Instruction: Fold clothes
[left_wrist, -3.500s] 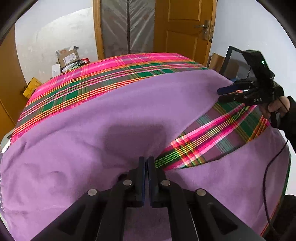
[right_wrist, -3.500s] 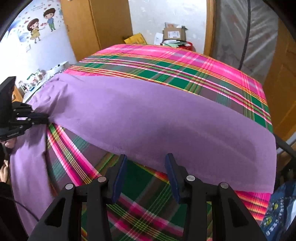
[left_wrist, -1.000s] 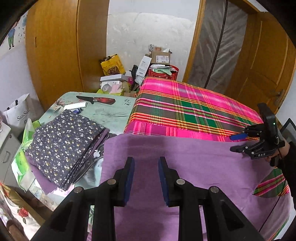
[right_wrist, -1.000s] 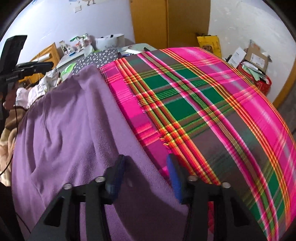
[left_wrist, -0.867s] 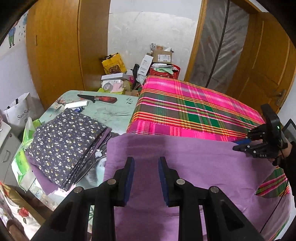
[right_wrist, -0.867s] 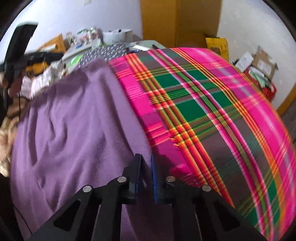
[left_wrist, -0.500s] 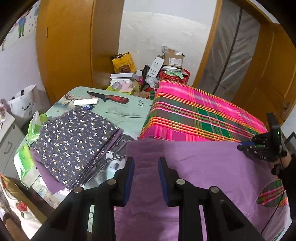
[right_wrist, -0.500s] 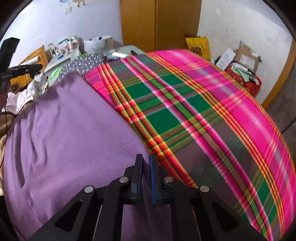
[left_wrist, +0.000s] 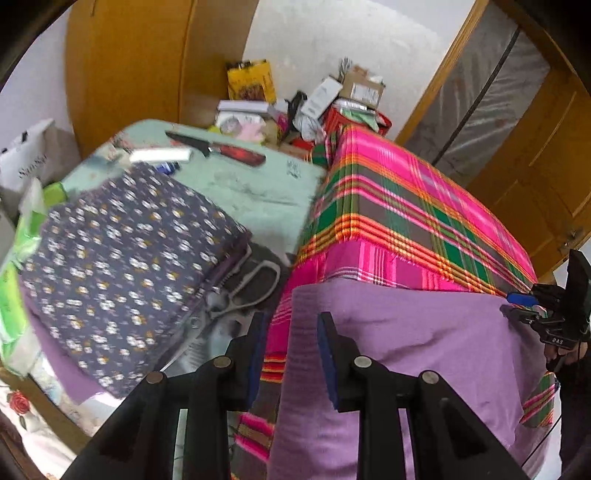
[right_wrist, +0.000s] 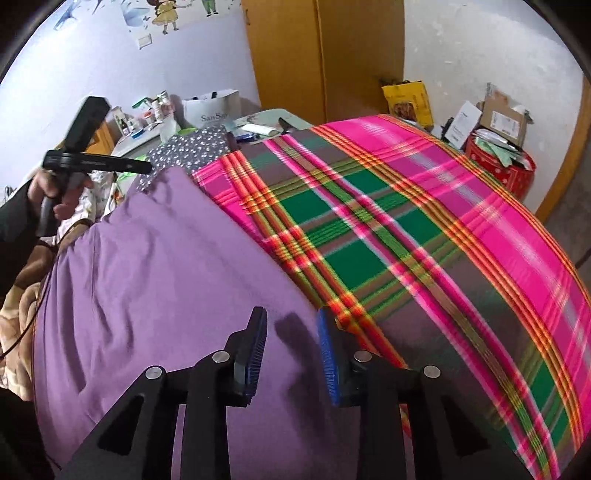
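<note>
Only the left wrist view is showing one pair of scissors beside the purple cloth. Left gripper and right gripper are both opening, clamping nothing.

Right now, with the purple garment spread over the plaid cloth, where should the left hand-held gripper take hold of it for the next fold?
Probably the far left corner of the purple garment, where its top edge meets its side edge over the plaid cloth. That corner lies flat and exposed just ahead of the left hand-held gripper, whose jaws are opening with nothing clamped. Come down from above, straddling the edge.
</note>
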